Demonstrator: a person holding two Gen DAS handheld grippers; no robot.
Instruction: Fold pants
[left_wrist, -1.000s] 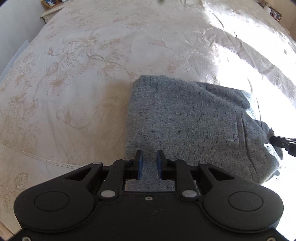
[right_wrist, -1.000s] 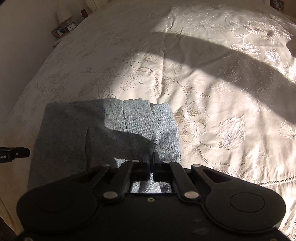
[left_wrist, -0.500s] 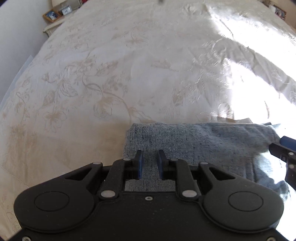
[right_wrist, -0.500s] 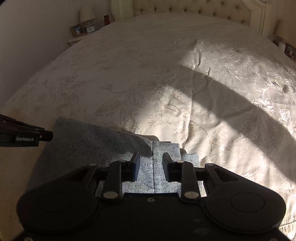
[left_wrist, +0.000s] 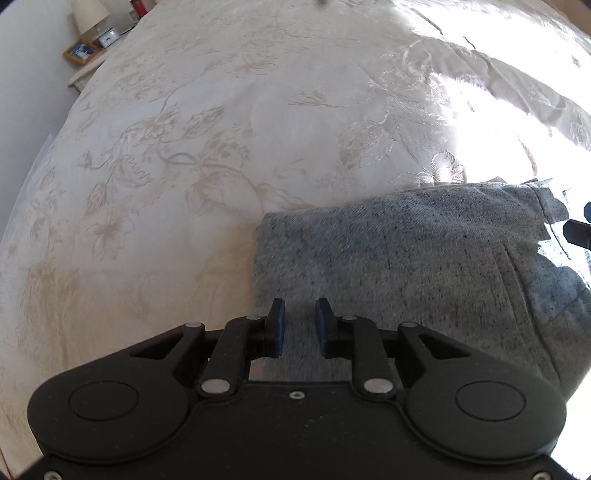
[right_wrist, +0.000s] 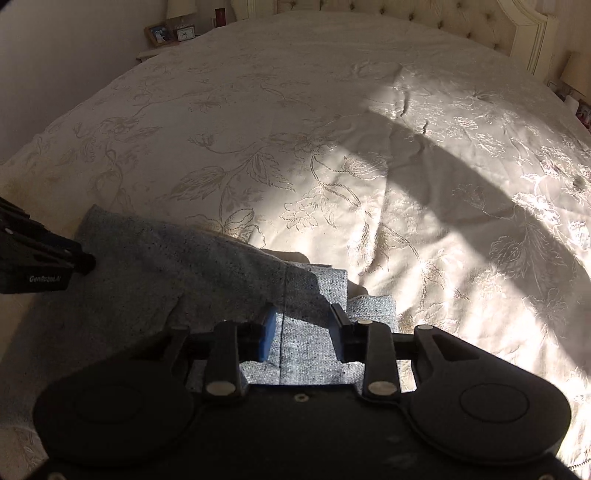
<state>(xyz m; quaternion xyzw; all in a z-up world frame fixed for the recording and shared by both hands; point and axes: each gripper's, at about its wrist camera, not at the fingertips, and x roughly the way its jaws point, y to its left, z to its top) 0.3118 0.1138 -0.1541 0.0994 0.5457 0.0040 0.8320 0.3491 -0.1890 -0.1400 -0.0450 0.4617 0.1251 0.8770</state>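
Note:
The grey speckled pants (left_wrist: 424, 266) lie folded into a compact rectangle on the cream embroidered bedspread (left_wrist: 221, 129). My left gripper (left_wrist: 298, 325) is open with a small gap, its blue pads over the near left edge of the fold, holding nothing. In the right wrist view the pants (right_wrist: 177, 280) fill the lower left, with the waistband end (right_wrist: 314, 332) near the fingers. My right gripper (right_wrist: 301, 332) is open wide above that end, empty. The left gripper's body (right_wrist: 33, 262) shows at the left edge there, and the right gripper's tip (left_wrist: 581, 229) at the left wrist view's right edge.
A tufted headboard (right_wrist: 424, 18) is at the far end of the bed. A nightstand at the far left holds a framed photo (right_wrist: 159, 33), a clock (right_wrist: 184, 34) and a lamp (left_wrist: 88, 13). Strong sunlight and a curved shadow (right_wrist: 461, 177) cross the bedspread.
My right gripper has gone from shut on the cloth to wide open and drawn back. Both cameras have tilted up, showing more bed. The left gripper stays slightly open.

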